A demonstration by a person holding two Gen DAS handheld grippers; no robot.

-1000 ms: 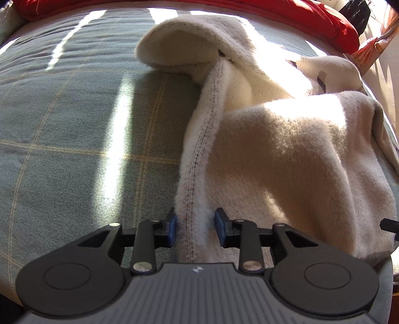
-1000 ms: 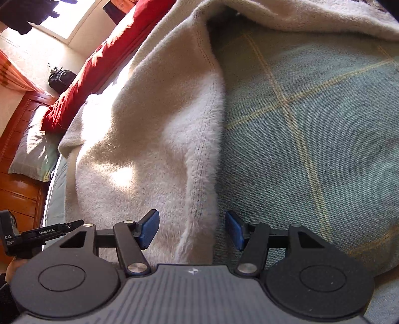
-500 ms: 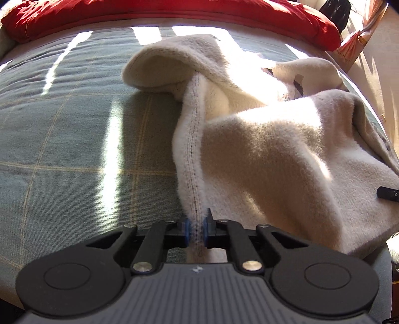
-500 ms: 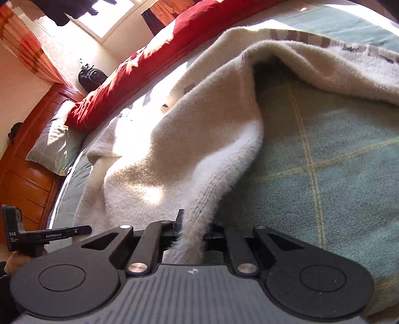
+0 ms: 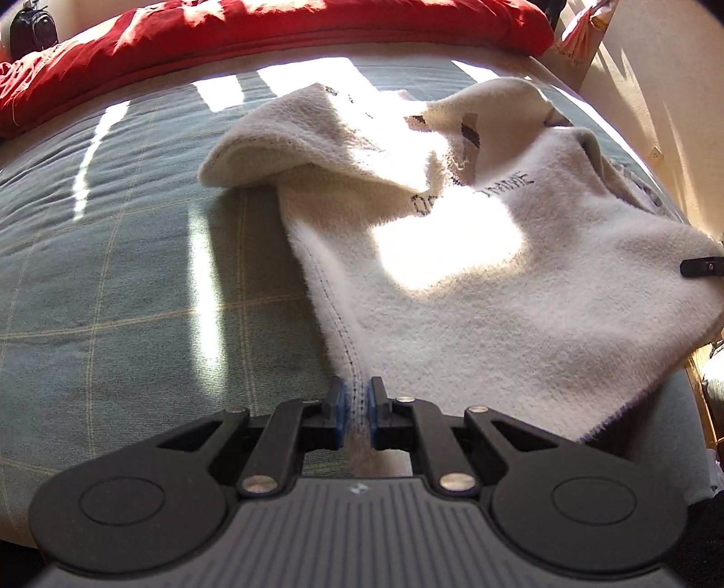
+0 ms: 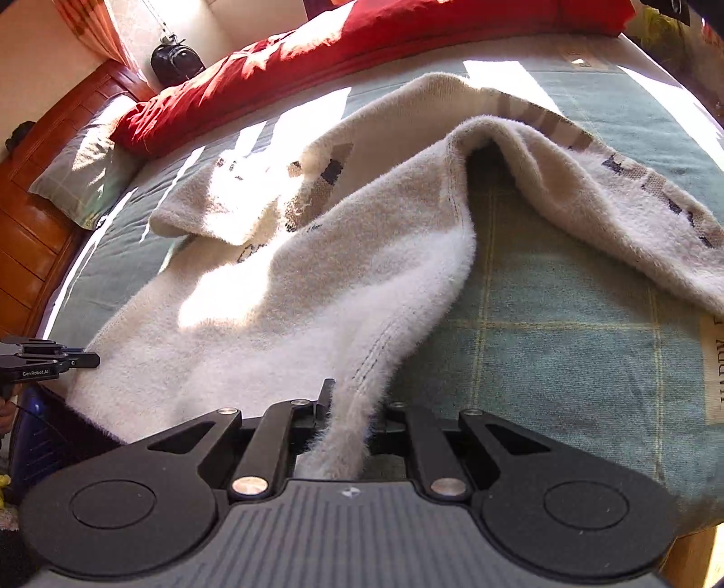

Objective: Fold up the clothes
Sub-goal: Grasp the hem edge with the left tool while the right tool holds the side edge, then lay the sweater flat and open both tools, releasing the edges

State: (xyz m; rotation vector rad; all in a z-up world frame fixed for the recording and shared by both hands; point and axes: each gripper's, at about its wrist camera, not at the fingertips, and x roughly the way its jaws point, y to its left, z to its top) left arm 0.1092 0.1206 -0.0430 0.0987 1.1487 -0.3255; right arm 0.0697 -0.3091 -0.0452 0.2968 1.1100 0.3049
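Note:
A fluffy cream sweater (image 5: 497, 280) with dark lettering lies rumpled on a green plaid bed cover (image 5: 113, 271). My left gripper (image 5: 356, 409) is shut on the sweater's stitched hem edge and holds it raised off the bed. In the right wrist view the same sweater (image 6: 280, 316) hangs from my right gripper (image 6: 350, 411), which is shut on its other hem corner. The right gripper's tip shows at the right edge of the left wrist view (image 5: 701, 267). The left gripper shows at the left edge of the right wrist view (image 6: 50, 359). A sleeve (image 6: 611, 212) trails to the right.
A red duvet (image 5: 271, 40) lies bunched along the far side of the bed. A plaid pillow (image 6: 81, 172) rests by the wooden headboard (image 6: 31, 235). A black bag (image 6: 174, 59) sits by the wall. Sunlight stripes cross the cover.
Both grippers closed on the sweater's hem, then lifted and pulled it back toward me. The sweater now stretches between them, showing its lettering.

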